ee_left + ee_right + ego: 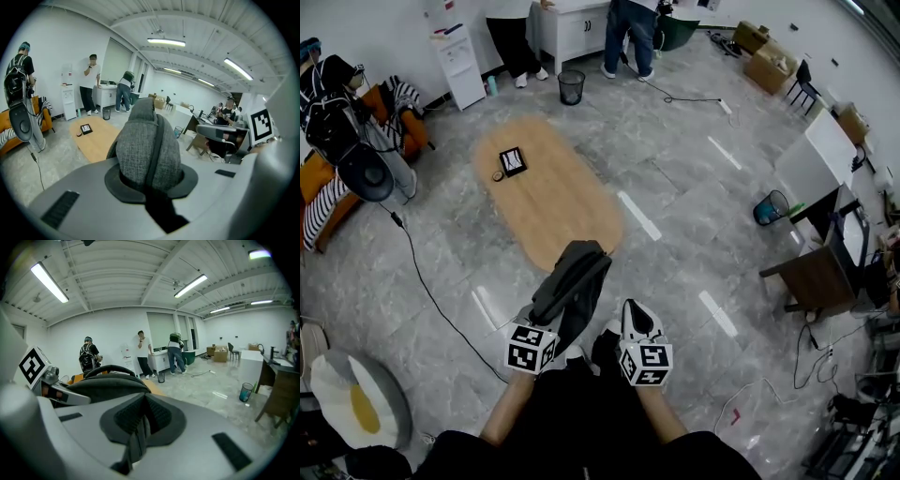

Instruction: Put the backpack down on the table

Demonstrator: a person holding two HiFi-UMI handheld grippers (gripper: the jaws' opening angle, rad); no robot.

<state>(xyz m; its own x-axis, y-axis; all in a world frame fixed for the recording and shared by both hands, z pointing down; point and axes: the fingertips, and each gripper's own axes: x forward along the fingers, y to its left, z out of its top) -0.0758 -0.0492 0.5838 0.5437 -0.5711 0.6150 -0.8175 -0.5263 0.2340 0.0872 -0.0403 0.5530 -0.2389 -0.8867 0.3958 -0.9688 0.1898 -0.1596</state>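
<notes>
A dark grey backpack (572,281) hangs in the air between my two grippers, just short of the near end of the oval wooden table (548,202). My left gripper (547,319) is shut on the backpack's grey woven fabric (147,150), which fills the middle of the left gripper view. My right gripper (630,314) is shut on a dark strap (136,437) of the backpack, and the bag's body (101,380) bulges to the left in the right gripper view. Both grippers' fingertips are partly hidden by the bag in the head view.
A small black-and-white object (513,161) and a little round one (498,175) lie on the table's far end. A black bin (571,86) and people stand beyond it. A cable (422,281) runs over the floor on the left, and a brown chair (811,278) stands at the right.
</notes>
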